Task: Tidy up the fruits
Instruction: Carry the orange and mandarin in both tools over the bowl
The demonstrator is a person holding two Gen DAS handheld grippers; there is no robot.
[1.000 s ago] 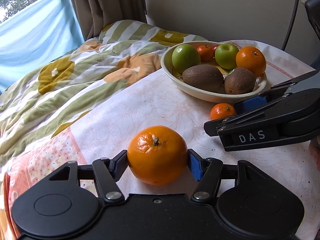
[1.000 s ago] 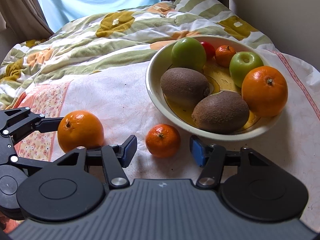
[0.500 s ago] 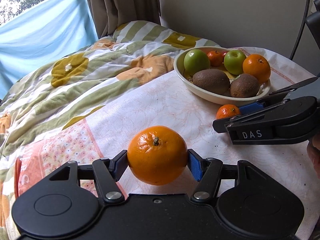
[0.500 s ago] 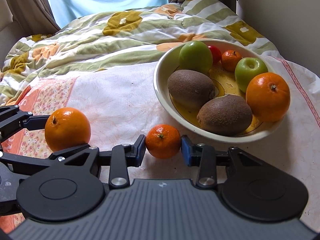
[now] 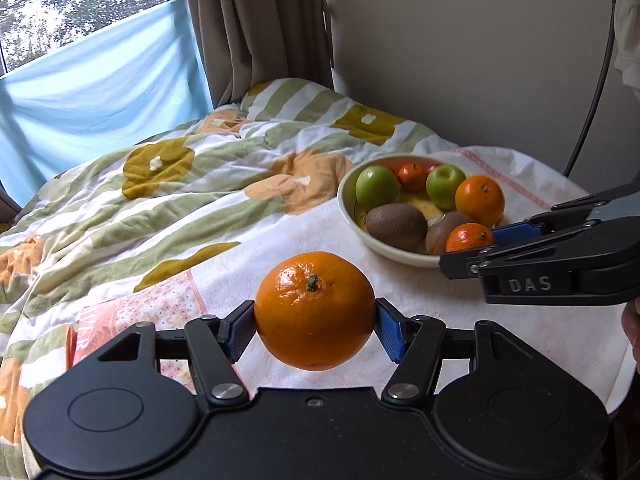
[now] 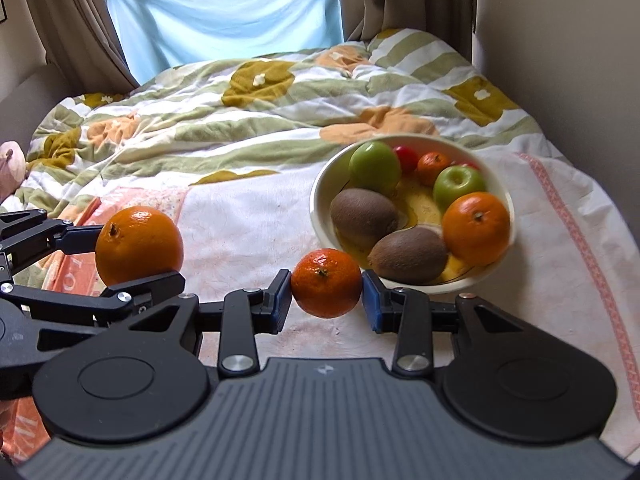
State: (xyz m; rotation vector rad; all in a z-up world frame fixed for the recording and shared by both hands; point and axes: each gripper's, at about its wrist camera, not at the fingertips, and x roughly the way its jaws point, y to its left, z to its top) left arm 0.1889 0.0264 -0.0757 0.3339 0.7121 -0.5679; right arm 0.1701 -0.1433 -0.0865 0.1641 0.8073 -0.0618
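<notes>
My left gripper point(image 5: 315, 322) is shut on a large orange point(image 5: 314, 310) and holds it above the white cloth; the orange also shows in the right wrist view point(image 6: 138, 245). My right gripper point(image 6: 326, 295) is shut on a small mandarin point(image 6: 326, 282), lifted just in front of the bowl's near rim; the mandarin also shows in the left wrist view point(image 5: 469, 238). The cream bowl point(image 6: 320, 192) holds two green apples, two kiwis, an orange point(image 6: 476, 228), a small mandarin and red fruit. The bowl also shows in the left wrist view point(image 5: 347, 196).
A white cloth point(image 6: 248, 220) covers the round table under the bowl. A flowered quilt point(image 6: 240, 112) lies behind and to the left. A wall point(image 5: 460, 60) stands close behind the bowl, with a dark cable point(image 5: 596, 92) at the right. Curtains hang at the window.
My right gripper closed on the small mandarin and lifted it off the cloth. My left gripper rose higher with the large orange and pulled back from the bowl.
</notes>
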